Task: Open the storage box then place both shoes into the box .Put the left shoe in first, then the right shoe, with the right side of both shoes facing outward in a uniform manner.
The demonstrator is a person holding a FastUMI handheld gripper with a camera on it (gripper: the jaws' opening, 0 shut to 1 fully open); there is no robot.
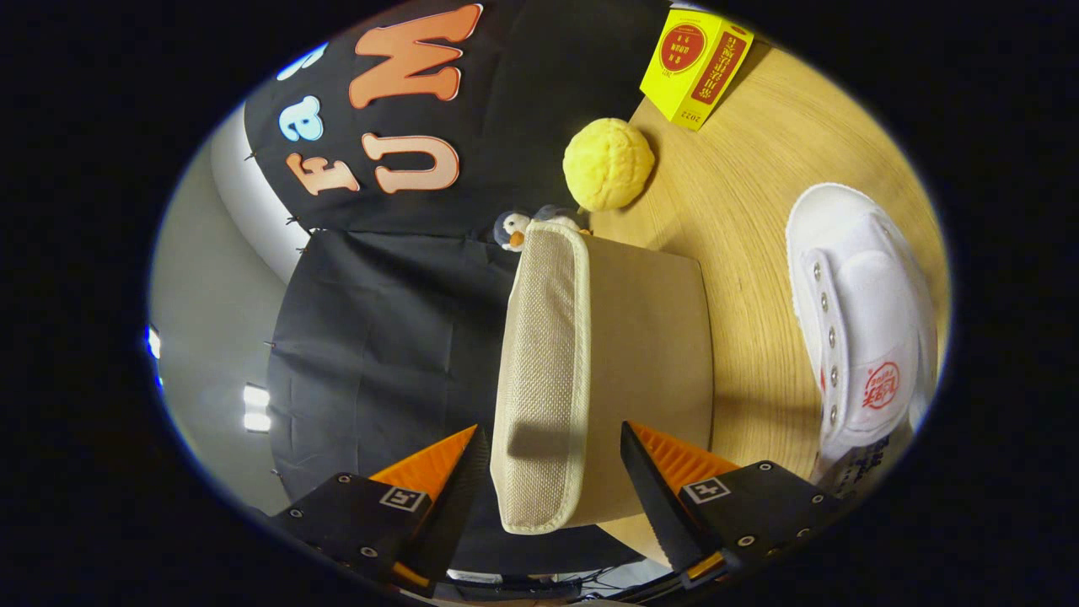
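A pale grey room wall with bright ceiling lights [255, 408] lies farthest left, then the booth's black cloth wall [379, 337] (creased, pinned along its seams). The gripper [552, 447] is rolled sideways, so the wooden surface [759, 253] stands like a wall on the right. Its fingers [447, 472] are spread apart, one on each side of the storage box [641, 354], and neither is seen pressing on it. The box is beige fabric with a woven lid [539, 371] that is down; the lid's edge sits between the fingertips. Beyond the box a small penguin toy [511, 229] peeks out, and past that a yellow textured ball [608, 163] rests on the surface. Further on stands a yellow carton [696, 64]. Well right of the box a white canvas shoe [860, 320] lies on the light wood grain, apart from everything else.
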